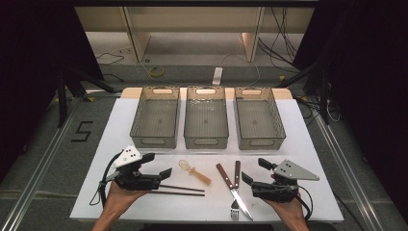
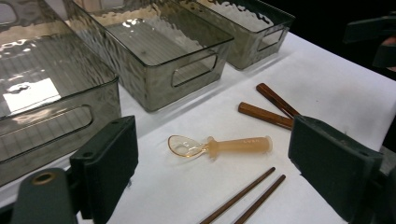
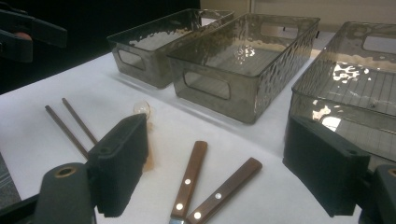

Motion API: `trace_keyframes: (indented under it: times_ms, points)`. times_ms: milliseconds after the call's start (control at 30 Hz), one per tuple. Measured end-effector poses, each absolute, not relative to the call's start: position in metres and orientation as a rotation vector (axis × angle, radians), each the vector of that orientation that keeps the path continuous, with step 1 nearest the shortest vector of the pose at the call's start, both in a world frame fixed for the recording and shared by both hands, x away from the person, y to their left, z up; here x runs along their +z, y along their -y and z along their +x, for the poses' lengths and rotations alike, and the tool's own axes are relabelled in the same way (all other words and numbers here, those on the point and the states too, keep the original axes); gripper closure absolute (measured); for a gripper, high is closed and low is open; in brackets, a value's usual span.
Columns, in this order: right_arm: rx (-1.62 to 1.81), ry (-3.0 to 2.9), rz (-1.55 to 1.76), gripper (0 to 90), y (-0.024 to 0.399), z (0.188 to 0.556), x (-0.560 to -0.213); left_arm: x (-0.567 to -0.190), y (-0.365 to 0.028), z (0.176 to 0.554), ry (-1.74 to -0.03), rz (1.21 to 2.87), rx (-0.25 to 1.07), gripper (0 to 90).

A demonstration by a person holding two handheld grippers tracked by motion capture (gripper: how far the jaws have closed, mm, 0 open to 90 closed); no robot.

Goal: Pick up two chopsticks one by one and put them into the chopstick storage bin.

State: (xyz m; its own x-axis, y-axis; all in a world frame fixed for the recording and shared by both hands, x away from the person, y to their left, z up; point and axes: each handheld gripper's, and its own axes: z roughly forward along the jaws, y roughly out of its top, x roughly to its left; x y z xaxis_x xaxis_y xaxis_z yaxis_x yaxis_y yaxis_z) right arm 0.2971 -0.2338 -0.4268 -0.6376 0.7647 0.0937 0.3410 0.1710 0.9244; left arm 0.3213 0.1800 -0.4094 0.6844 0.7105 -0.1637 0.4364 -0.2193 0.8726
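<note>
Both jaws standing spread and empty, the left gripper (image 1: 156, 166) is hovering just left of the amber spoon (image 1: 193, 172), and the right gripper (image 1: 254, 170) is hovering right of it, beyond the knife (image 1: 232, 186) and fork (image 1: 236, 188).

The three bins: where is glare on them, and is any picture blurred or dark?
High view: soft overall, dark at both sides, little glare on the bins. Left gripper view: a bright patch on the nearest bin, its own jaws blurred. Right gripper view: white glints in the middle bin and nearest bin.
</note>
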Motion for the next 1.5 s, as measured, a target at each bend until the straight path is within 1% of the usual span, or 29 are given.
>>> trace_keyframes:
  times_ms: [67,133,200,233,333,367,500,533,633,733,833,933,1067,1100,1167,1200,1233,1367,1400,1433,1467,1500]
  points:
    - [1.455,-2.072,1.047,22.4,0.233,0.298,-0.427,-0.406,-0.179,0.326,-0.896,1.916,0.334,15.7]
    - [1.45,-2.076,1.047,22.3,0.233,0.299,-0.428,-0.404,-0.179,0.329,-0.898,1.933,0.32,15.7]
    - [1.452,-2.083,1.044,22.3,0.233,0.299,-0.428,-0.399,-0.178,0.334,-0.893,2.015,0.276,15.8]
    - [1.452,-2.085,1.046,22.3,0.233,0.299,-0.428,-0.399,-0.178,0.334,-0.893,2.015,0.276,15.8]
    - [1.447,-2.094,1.051,22.3,0.233,0.3,-0.428,-0.397,-0.175,0.339,-0.882,2.088,0.28,16.0]
    - [1.447,-2.098,1.051,22.3,0.232,0.301,-0.429,-0.396,-0.172,0.347,-0.879,2.146,0.255,16.0]
    - [1.431,-2.114,1.042,22.3,0.231,0.301,-0.429,-0.391,-0.165,0.356,-0.857,2.173,0.213,16.0]
    - [1.434,-2.114,1.041,22.3,0.231,0.301,-0.429,-0.389,-0.16,0.361,-0.851,2.218,0.224,16.0]
    - [1.439,-2.114,1.04,22.4,0.231,0.301,-0.429,-0.387,-0.156,0.364,-0.845,2.259,0.238,16.0]
    - [1.444,-2.117,1.036,23.2,0.232,0.301,-0.429,-0.388,-0.153,0.367,-0.848,2.267,0.225,16.2]
    - [1.446,-2.119,1.028,23.2,0.231,0.301,-0.428,-0.392,-0.15,0.369,-0.832,2.34,0.221,16.2]
    - [1.45,-2.12,1.014,23.1,0.23,0.298,-0.426,-0.392,-0.152,0.367,-0.825,2.362,0.201,17.4]
    - [1.449,-2.126,1.017,23.1,0.231,0.298,-0.426,-0.393,-0.153,0.364,-0.823,2.435,0.253,18.0]
    - [1.448,-2.126,1.017,23.1,0.231,0.298,-0.427,-0.393,-0.154,0.363,-0.827,2.439,0.258,19.1]
    - [1.444,-2.132,1.012,23.1,0.23,0.298,-0.427,-0.397,-0.155,0.361,-0.824,2.471,0.218,20.1]
    - [1.444,-2.134,1.011,23.1,0.23,0.297,-0.427,-0.397,-0.155,0.361,-0.824,2.471,0.218,20.4]
    - [1.446,-2.134,1.012,23.1,0.23,0.297,-0.427,-0.4,-0.155,0.359,-0.812,2.518,0.216,21.3]
    - [1.437,-2.144,1.012,23.2,0.229,0.298,-0.428,-0.402,-0.157,0.357,-0.801,2.57,0.201,24.7]
    - [1.435,-2.146,1.014,23.2,0.229,0.298,-0.428,-0.403,-0.157,0.356,-0.791,2.593,0.195,26.8]
    - [1.435,-2.146,1.014,23.2,0.229,0.298,-0.428,-0.404,-0.157,0.355,-0.788,2.61,0.185,26.8]
    - [1.437,-2.147,1.013,23.2,0.229,0.297,-0.428,-0.406,-0.157,0.354,-0.774,2.648,0.185,29.6]
    - [1.437,-2.148,1.012,23.2,0.229,0.298,-0.428,-0.406,-0.157,0.354,-0.774,2.648,0.185,30.9]
